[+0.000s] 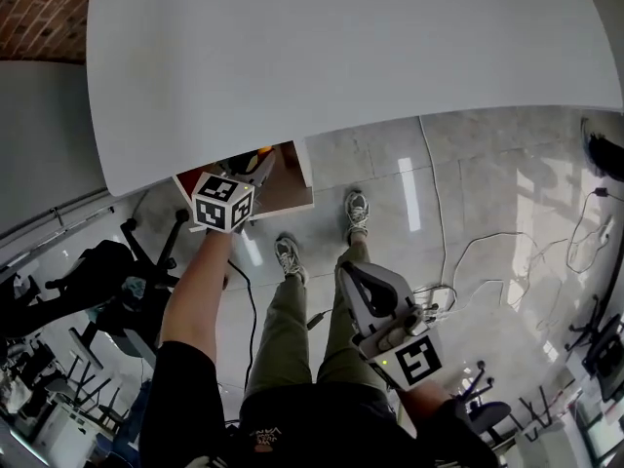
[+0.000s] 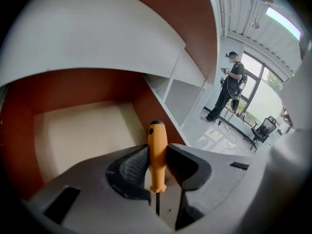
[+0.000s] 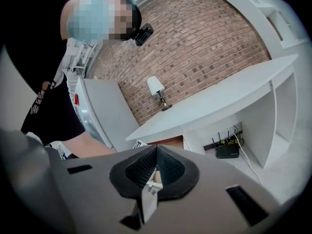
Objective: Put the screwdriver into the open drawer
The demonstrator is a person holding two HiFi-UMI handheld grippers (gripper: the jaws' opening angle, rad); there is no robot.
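The left tool (image 2: 157,162) is clamped on the orange handle of the screwdriver (image 2: 157,150), whose handle end is pointed into the open drawer (image 2: 78,135) beneath the white surface (image 1: 341,57). The right tool (image 3: 156,168) is closed on nothing and is held low, well apart from the drawer.

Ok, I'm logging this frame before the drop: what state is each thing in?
screwdriver: gripped by its orange handle, not yet released
left gripper: jaws shut on the screwdriver, aimed into the drawer
drawer: open, the floor that shows is bare
right gripper: jaws shut, nothing between them, held low away from the desk
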